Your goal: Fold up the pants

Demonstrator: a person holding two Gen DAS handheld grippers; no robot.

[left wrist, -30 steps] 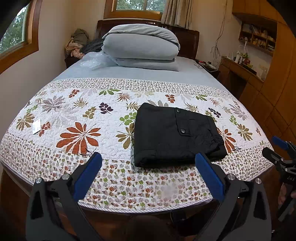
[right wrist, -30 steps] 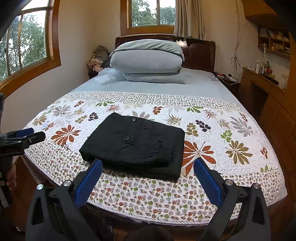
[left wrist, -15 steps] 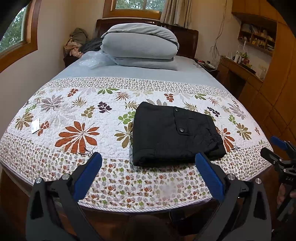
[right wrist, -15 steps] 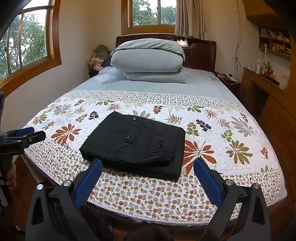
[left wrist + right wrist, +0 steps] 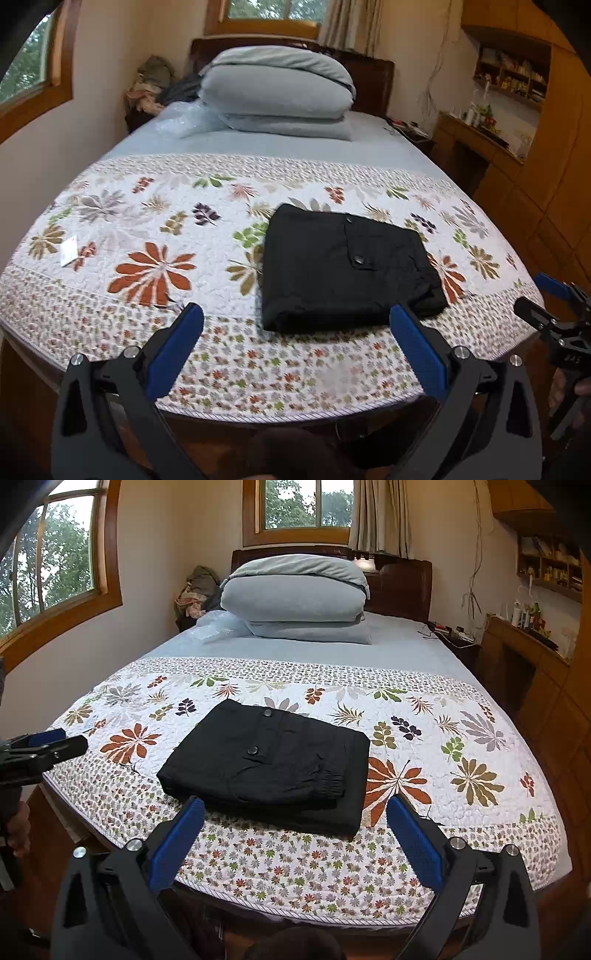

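Note:
The black pants [image 5: 343,267] lie folded into a compact rectangle on the floral quilt [image 5: 147,229], near the foot edge of the bed; they also show in the right wrist view [image 5: 269,764]. My left gripper [image 5: 295,325] is open and empty, held off the foot of the bed, short of the pants. My right gripper [image 5: 295,812] is open and empty, likewise back from the bed edge. Each gripper shows at the edge of the other's view: the right one [image 5: 554,310], the left one [image 5: 40,749].
Stacked grey pillows [image 5: 295,594] and a dark headboard [image 5: 399,579] stand at the far end. A wooden desk and cabinets [image 5: 528,657] line the right side. A pile of clothes [image 5: 195,590] sits in the far left corner. A small paper tag [image 5: 68,251] lies on the quilt's left.
Both grippers have drifted slightly, so the pants sit a little higher in the views. The pants have not moved and both grippers stay open.

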